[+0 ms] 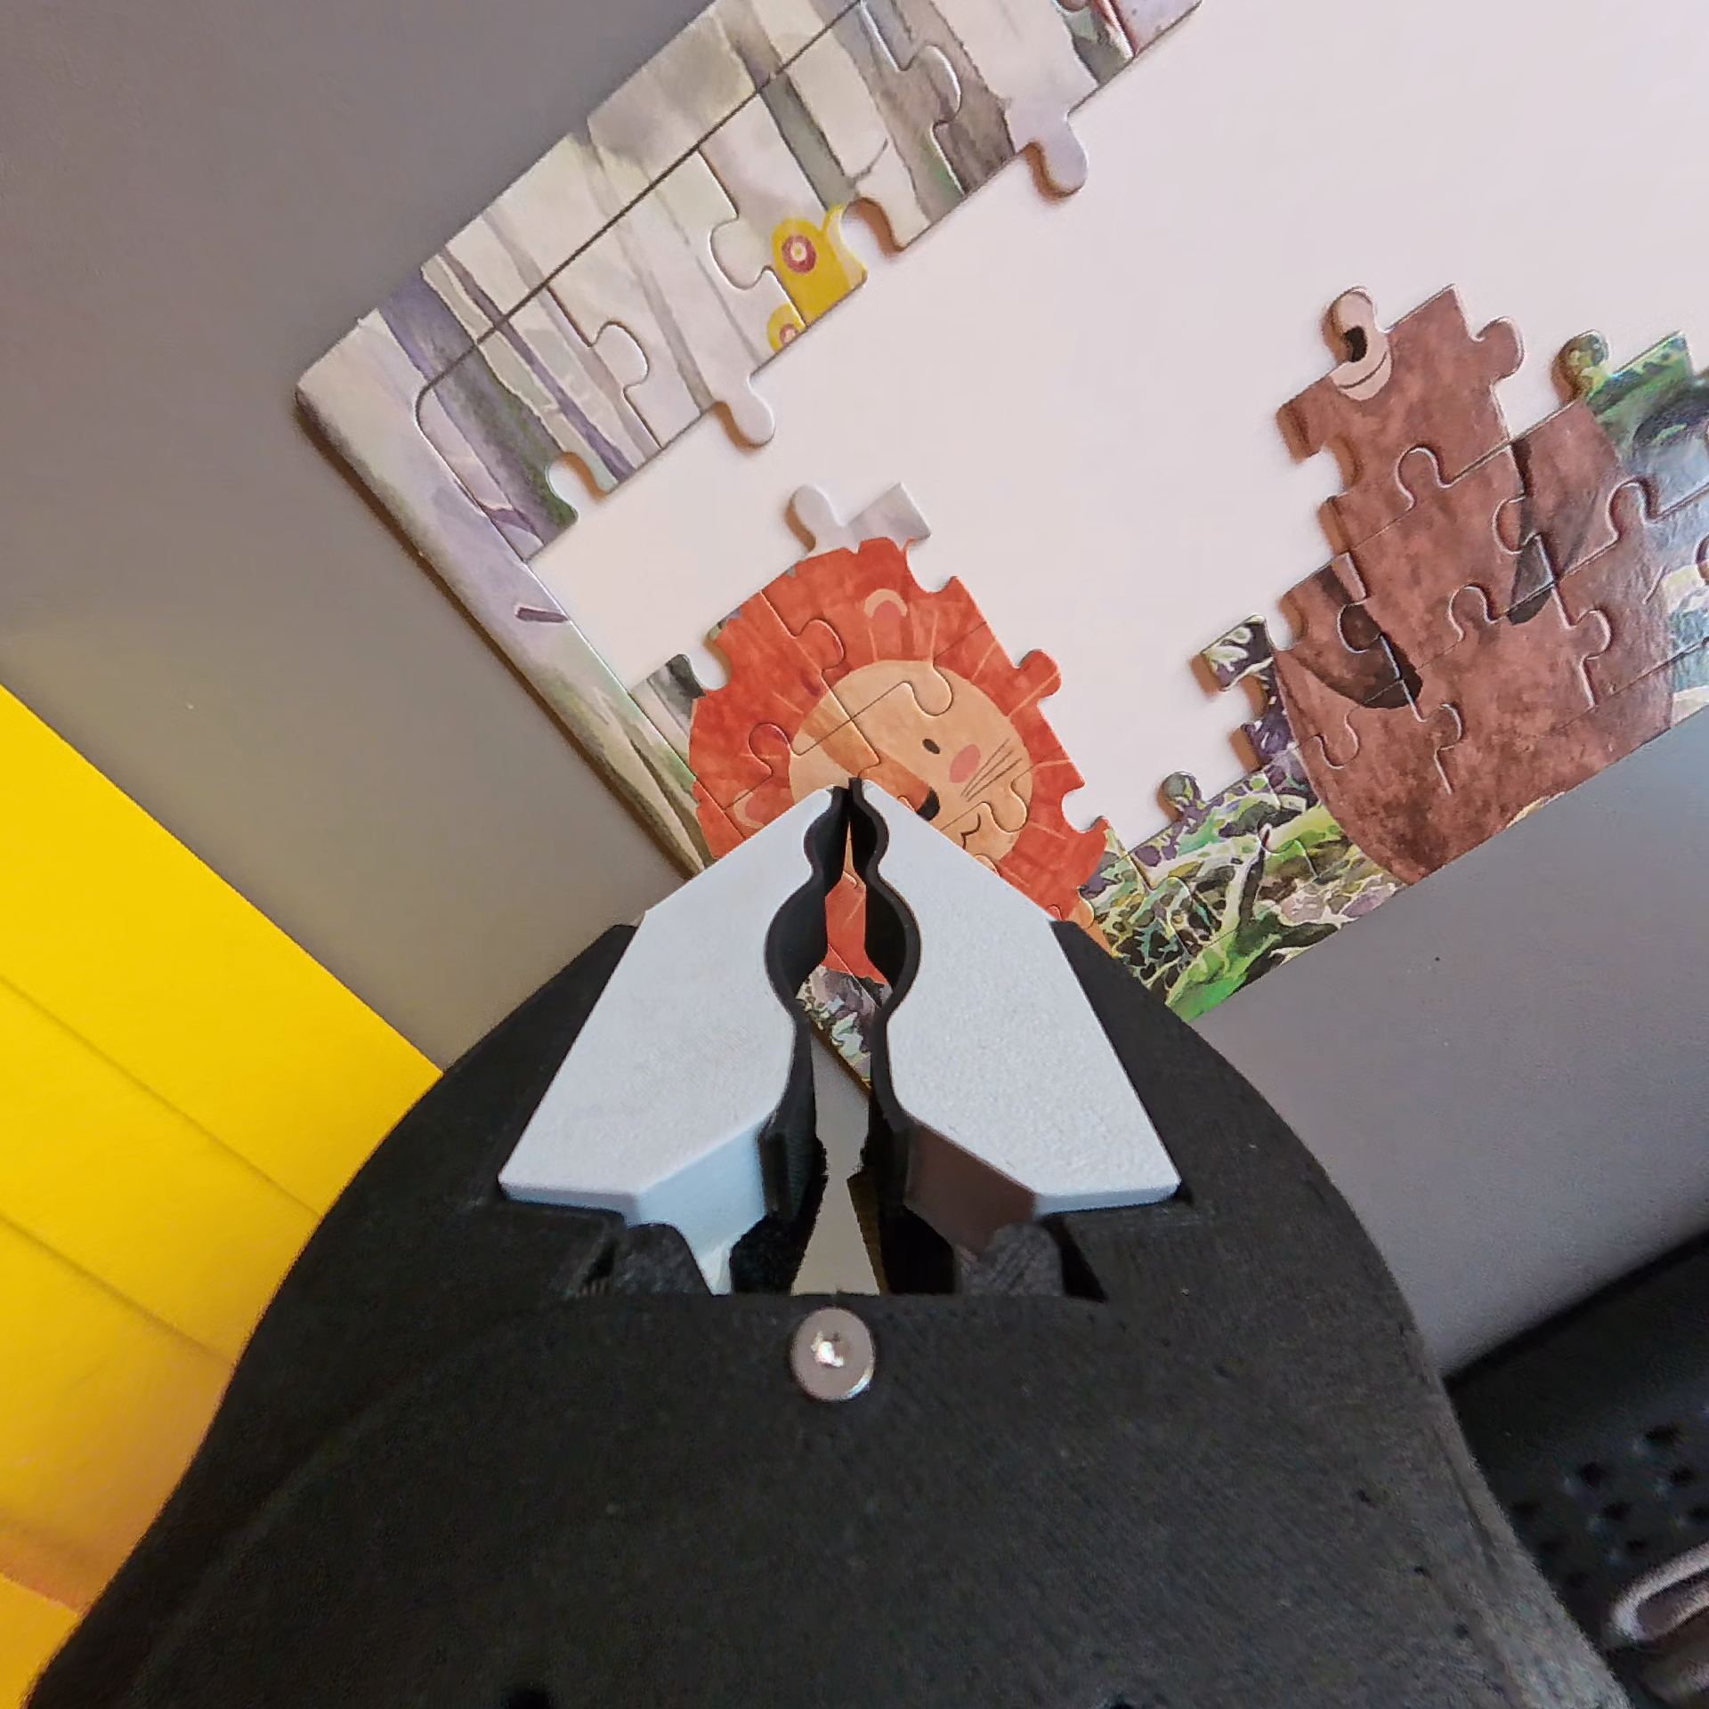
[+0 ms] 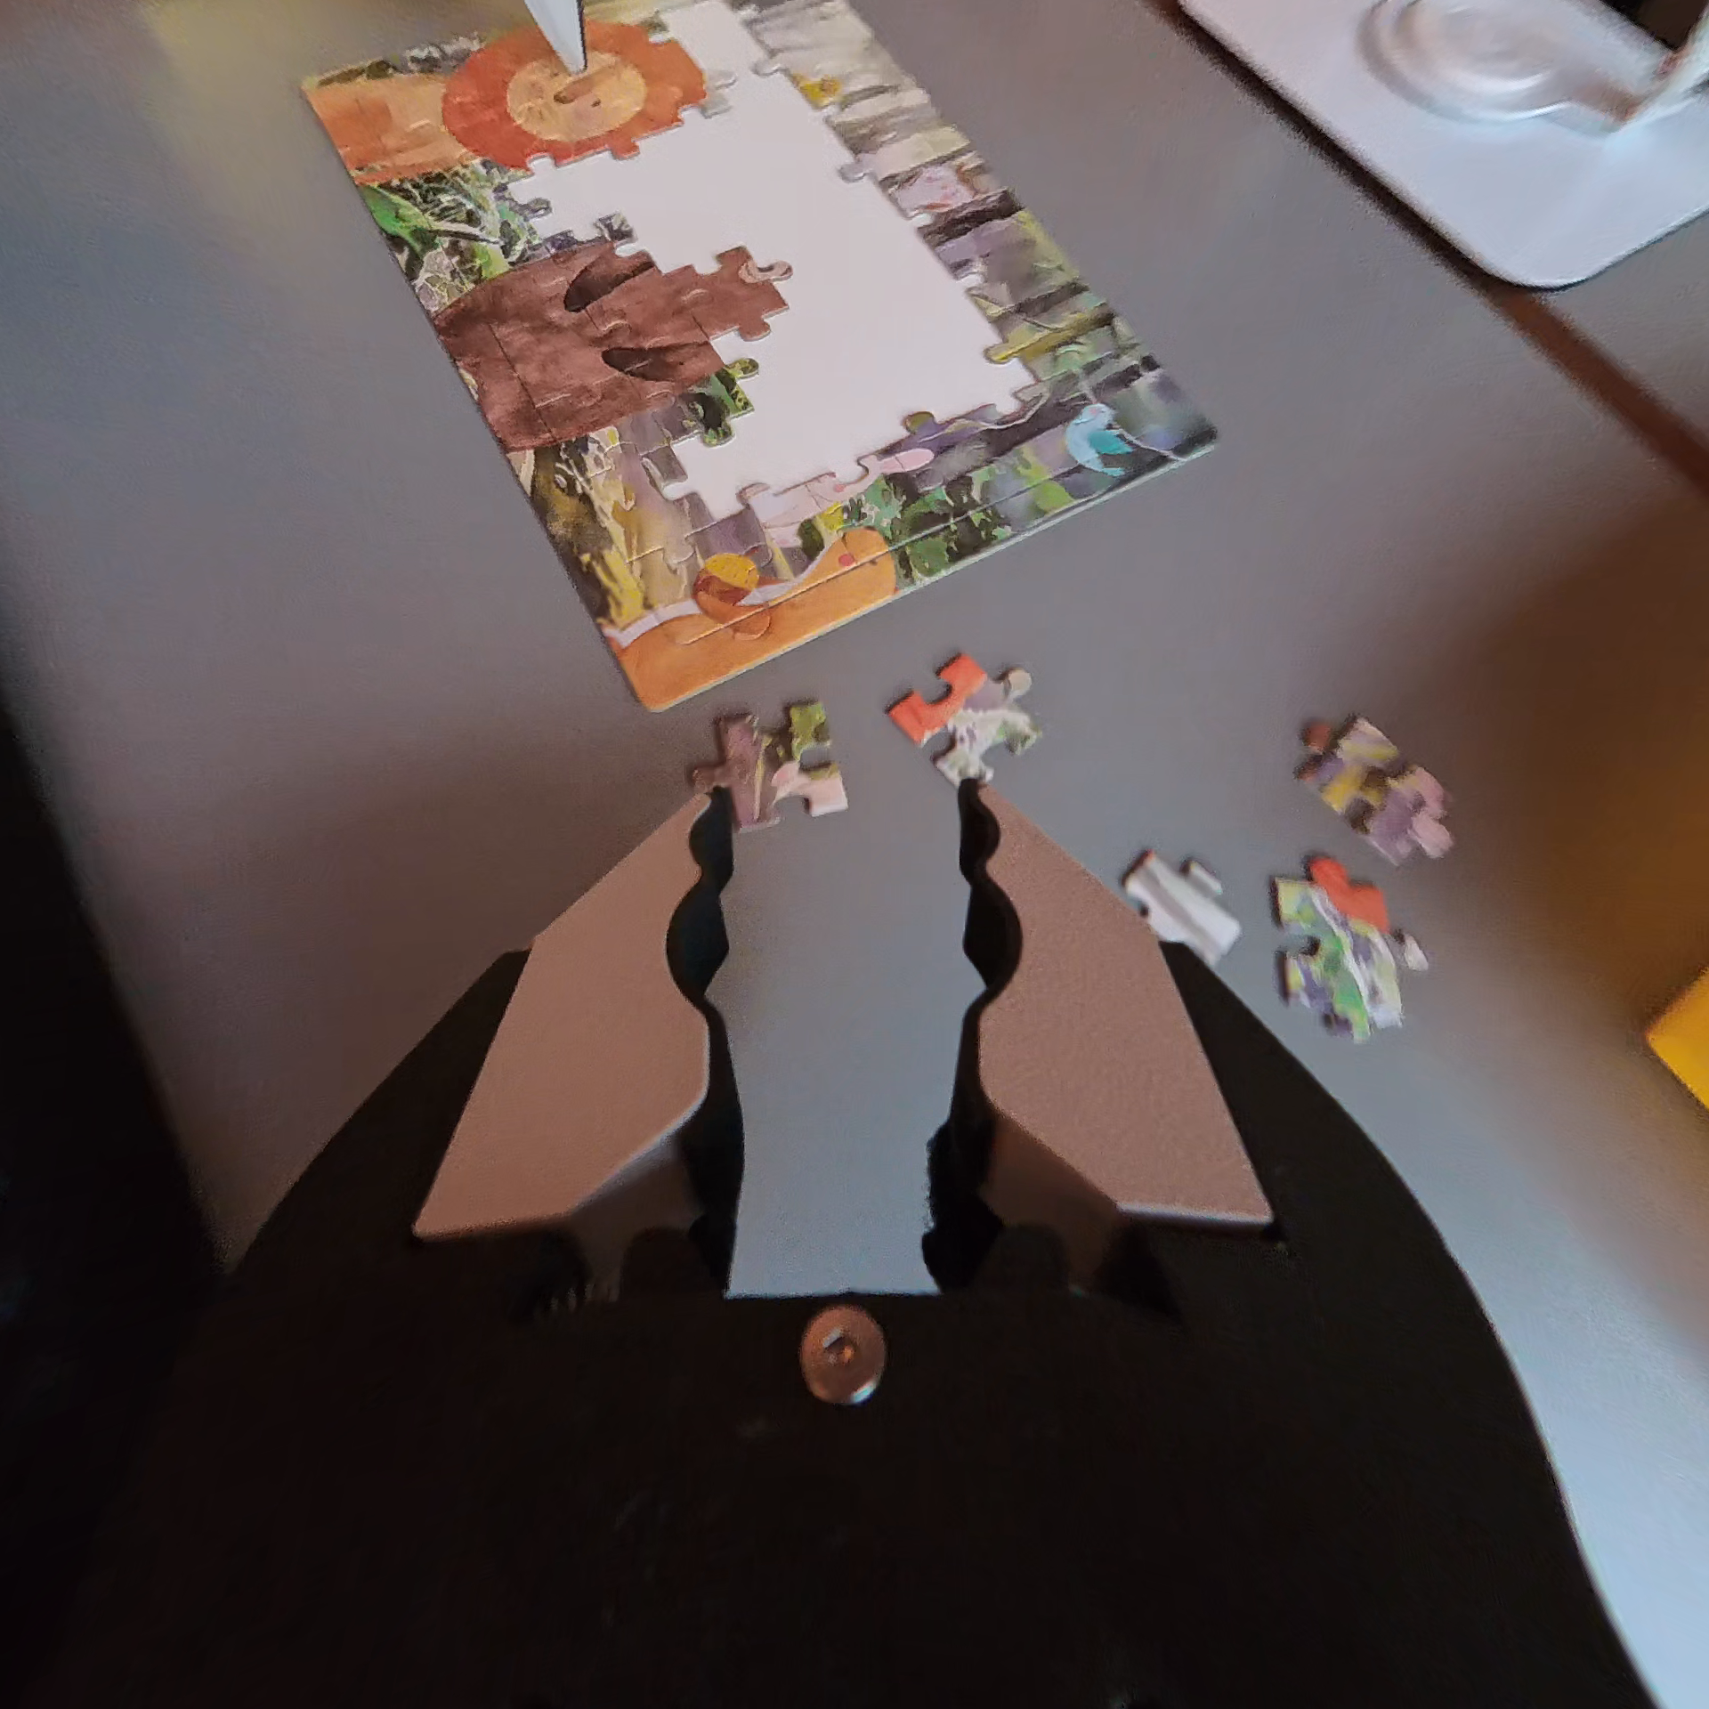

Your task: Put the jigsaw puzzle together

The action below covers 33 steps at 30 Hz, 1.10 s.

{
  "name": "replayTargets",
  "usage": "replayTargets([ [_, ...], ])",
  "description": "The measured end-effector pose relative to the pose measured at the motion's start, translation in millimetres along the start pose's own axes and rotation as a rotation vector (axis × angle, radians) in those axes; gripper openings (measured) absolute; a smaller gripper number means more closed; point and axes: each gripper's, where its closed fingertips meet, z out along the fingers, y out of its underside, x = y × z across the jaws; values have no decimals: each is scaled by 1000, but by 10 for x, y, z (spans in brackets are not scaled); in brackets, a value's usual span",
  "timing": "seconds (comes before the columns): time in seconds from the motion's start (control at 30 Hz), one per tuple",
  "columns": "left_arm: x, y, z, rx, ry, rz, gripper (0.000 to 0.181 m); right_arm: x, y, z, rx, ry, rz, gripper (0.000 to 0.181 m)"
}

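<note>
A half-built jigsaw puzzle (image 1: 1017,462) lies on the grey table, with a white bare middle, an orange lion (image 1: 888,703) and a brown animal (image 1: 1480,573). My left gripper (image 1: 853,786) is shut and empty, its tips over the lion's face. In the right wrist view the puzzle (image 2: 832,305) lies ahead, and the left gripper's tip (image 2: 564,32) touches the lion. My right gripper (image 2: 837,800) is open and empty above the table. One loose piece (image 2: 777,768) lies at its left fingertip, a red-cornered piece (image 2: 966,726) just past its right fingertip.
Three more loose pieces (image 2: 1373,786) (image 2: 1184,902) (image 2: 1341,952) lie to the right. A white tray (image 2: 1480,166) holding a glass object sits at the far right. A yellow object (image 1: 139,1063) lies left of the puzzle and shows again in the right wrist view (image 2: 1683,1045).
</note>
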Motion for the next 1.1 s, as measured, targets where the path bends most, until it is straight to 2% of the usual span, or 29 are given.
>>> replayTargets([
  [0.2, 54, 51, 4, -28, 20, -12, 0, 345, 98, 517, -150, -139, -100, 49],
  [0.33, 76, 69, 6, -38, 27, -12, 0, 363, 100, 606, -161, -240, -81, 40],
  [0.43, 80, 58, 9, -39, 24, -9, 0, 387, 108, 602, -179, -249, -78, 22],
  [0.47, 83, 60, 8, -39, 23, -5, 0, 377, 109, 602, -182, -251, -83, 22],
  [0.9, 175, 196, -55, -107, 62, -8, 0, 329, 61, 570, -115, -123, -121, 22],
  [1.1, 123, 193, -104, -111, 32, -17, 0, 320, -140, 467, -90, -17, -164, 22],
])
